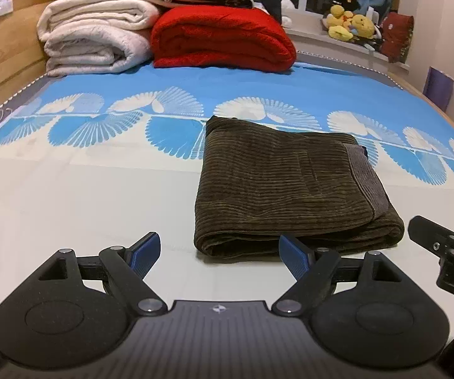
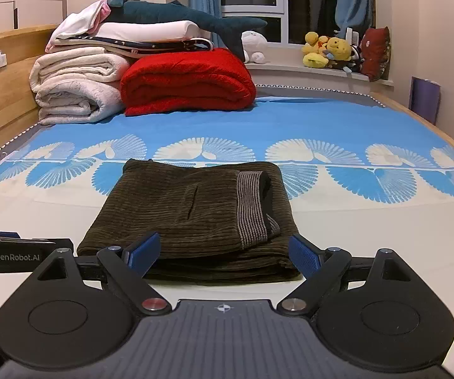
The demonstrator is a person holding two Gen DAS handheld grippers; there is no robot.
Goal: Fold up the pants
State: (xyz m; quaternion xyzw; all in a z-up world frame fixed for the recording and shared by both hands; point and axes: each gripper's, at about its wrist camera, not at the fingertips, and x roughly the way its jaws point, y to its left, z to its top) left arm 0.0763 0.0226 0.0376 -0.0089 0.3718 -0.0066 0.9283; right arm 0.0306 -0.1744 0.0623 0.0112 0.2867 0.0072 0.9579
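Both grippers sit nearest the lens with jaws spread wide and nothing between the pads: left gripper (image 1: 219,254) low over bare sheet, right gripper (image 2: 224,254) facing the near folded edge of the corduroy pants (image 2: 192,218). Pants lie as a compact olive-brown rectangle on the bed sheet (image 1: 85,195), striped waistband (image 2: 252,208) turned up on top, so folding looks done and the tools probably hang back, released. From the left wrist the pants (image 1: 290,189) lie ahead and right of the jaws, apart from the pads; contact at the right gripper's pads is hard to judge.
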